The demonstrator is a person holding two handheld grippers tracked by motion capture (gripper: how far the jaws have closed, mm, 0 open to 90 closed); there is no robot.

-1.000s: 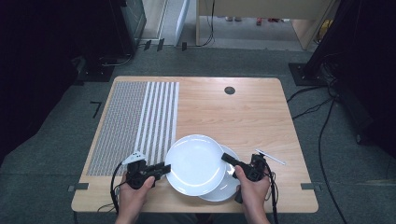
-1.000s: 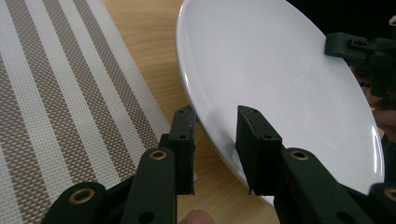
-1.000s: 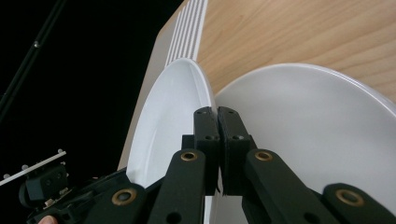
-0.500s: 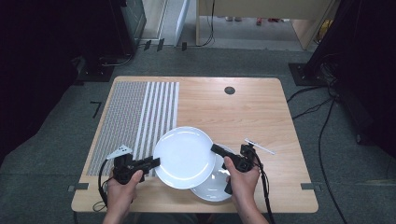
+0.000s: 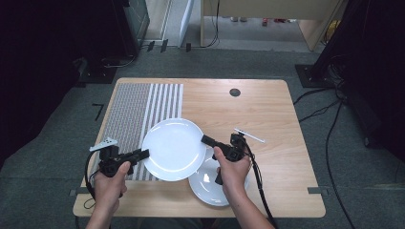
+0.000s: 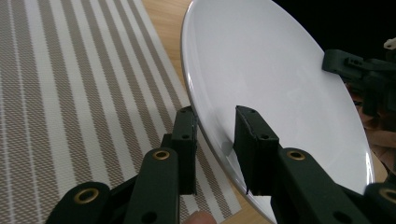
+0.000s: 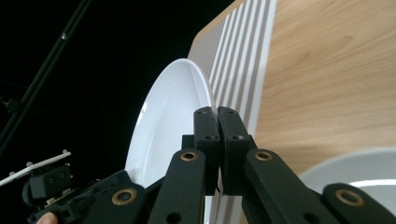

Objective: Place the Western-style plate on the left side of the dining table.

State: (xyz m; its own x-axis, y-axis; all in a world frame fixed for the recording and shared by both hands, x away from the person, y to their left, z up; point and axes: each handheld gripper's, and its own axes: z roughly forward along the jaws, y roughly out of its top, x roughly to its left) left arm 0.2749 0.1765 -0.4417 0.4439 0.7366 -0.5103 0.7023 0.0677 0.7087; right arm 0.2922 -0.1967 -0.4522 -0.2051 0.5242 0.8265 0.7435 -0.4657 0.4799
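Note:
A white plate (image 5: 174,148) hangs just above the table, held between both grippers. My left gripper (image 5: 144,153) grips its left rim, and in the left gripper view the rim runs between the two jaws of this gripper (image 6: 217,135). My right gripper (image 5: 204,140) pinches the opposite rim; in the right gripper view its jaws (image 7: 217,116) are almost together on the thin edge of the plate (image 7: 163,126). The plate's left part overlaps the striped placemat (image 5: 138,109). A second white plate (image 5: 210,188) lies on the wood under my right hand.
The wooden table (image 5: 267,109) has a dark round hole (image 5: 234,92) near its far edge. The placemat (image 6: 70,93) covers the table's left part. Cables trail from both grippers over the front edge. Dark equipment stands around the table on the floor.
Both grippers have carried the plate to the left, off the second plate and partly over the placemat. The second plate has stayed where it was.

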